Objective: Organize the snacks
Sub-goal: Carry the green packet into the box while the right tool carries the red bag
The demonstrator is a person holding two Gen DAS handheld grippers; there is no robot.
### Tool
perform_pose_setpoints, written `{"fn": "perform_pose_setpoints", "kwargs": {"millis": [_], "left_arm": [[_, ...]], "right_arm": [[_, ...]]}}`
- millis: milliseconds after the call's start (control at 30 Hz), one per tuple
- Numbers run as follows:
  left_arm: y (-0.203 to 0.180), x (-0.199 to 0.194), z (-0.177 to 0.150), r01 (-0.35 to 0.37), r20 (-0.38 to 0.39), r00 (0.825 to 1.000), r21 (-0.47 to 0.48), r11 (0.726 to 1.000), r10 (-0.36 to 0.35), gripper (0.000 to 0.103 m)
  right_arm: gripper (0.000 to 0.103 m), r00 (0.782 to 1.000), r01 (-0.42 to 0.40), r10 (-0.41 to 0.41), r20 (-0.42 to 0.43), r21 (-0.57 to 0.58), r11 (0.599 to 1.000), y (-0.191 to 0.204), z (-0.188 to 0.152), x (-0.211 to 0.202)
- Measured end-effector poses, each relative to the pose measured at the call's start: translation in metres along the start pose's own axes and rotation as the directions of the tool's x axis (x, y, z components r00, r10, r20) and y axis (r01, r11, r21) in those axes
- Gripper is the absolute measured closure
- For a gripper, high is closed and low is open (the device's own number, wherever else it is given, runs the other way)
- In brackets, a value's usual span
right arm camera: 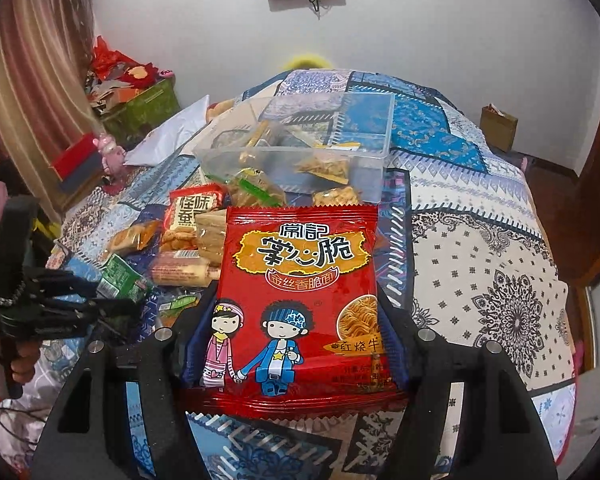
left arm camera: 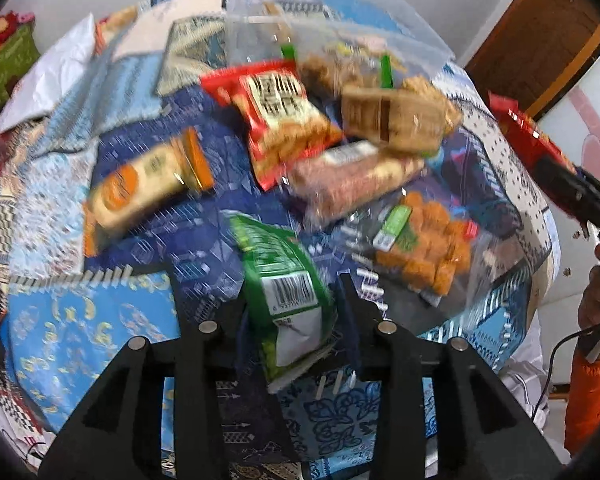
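My left gripper (left arm camera: 260, 284) is shut on a green snack packet (left arm camera: 284, 276), barcode side up, just above the patchwork bedspread (left arm camera: 80, 320). Beyond it lie loose snacks: a red bean packet (left arm camera: 276, 120), an orange packet (left arm camera: 148, 184), a pinkish bar (left arm camera: 352, 176) and a clear bag of orange cubes (left arm camera: 428, 240). My right gripper (right arm camera: 300, 308) is shut on a red noodle snack packet (right arm camera: 300, 280), held upright in front of its camera. Behind it stands a clear plastic box (right arm camera: 388, 120) with several snacks inside. The left gripper (right arm camera: 112, 300) shows at the left of the right wrist view.
A white bag (right arm camera: 172, 136) lies at the bed's left edge. A green box (right arm camera: 148, 108) and clutter stand by the curtain. A brown paper bag (right arm camera: 498, 126) sits on the floor at the right. A wooden door (left arm camera: 540, 32) is beyond the bed.
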State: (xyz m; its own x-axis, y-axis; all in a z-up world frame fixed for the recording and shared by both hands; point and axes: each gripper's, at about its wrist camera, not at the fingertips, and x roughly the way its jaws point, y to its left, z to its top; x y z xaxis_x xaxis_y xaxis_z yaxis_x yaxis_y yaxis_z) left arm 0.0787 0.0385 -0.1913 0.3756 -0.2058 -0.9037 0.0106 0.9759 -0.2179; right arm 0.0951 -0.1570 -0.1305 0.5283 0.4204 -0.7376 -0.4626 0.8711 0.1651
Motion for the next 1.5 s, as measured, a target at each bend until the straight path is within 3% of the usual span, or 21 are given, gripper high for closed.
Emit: {"fn": "perform_pose_setpoints", "kwargs": {"millis": [300, 600, 1100, 1500], "left_arm": [[0.007, -0.015, 0.0, -0.017, 0.095, 0.995, -0.019, 1.0, 0.018, 0.075], [0.008, -0.062, 0.023, -0.05, 0.236, 0.971, -0.012, 0.999, 0.051, 0.075], [-0.01, -0.077, 0.104, -0.066, 0.361, 0.932, 0.043, 0.997, 0.046, 0.075], [-0.005, -0.047, 0.178, -0.065, 0.389, 0.921, 0.056, 0.996, 0.038, 0.075]], "right_arm": [[0.037, 1.0, 0.002, -0.003, 0.006, 0.025, 1.0, -0.005, 0.001, -0.002], [0.037, 0.998, 0.006, -0.008, 0.062, 0.028, 1.0, -0.005, 0.016, -0.012], [0.037, 0.987, -0.003, -0.006, 0.164, 0.054, 0.999, -0.009, 0.074, 0.0], [0.037, 0.987, -0.008, -0.001, 0.161, 0.052, 0.999, -0.013, 0.124, 0.06]]}}
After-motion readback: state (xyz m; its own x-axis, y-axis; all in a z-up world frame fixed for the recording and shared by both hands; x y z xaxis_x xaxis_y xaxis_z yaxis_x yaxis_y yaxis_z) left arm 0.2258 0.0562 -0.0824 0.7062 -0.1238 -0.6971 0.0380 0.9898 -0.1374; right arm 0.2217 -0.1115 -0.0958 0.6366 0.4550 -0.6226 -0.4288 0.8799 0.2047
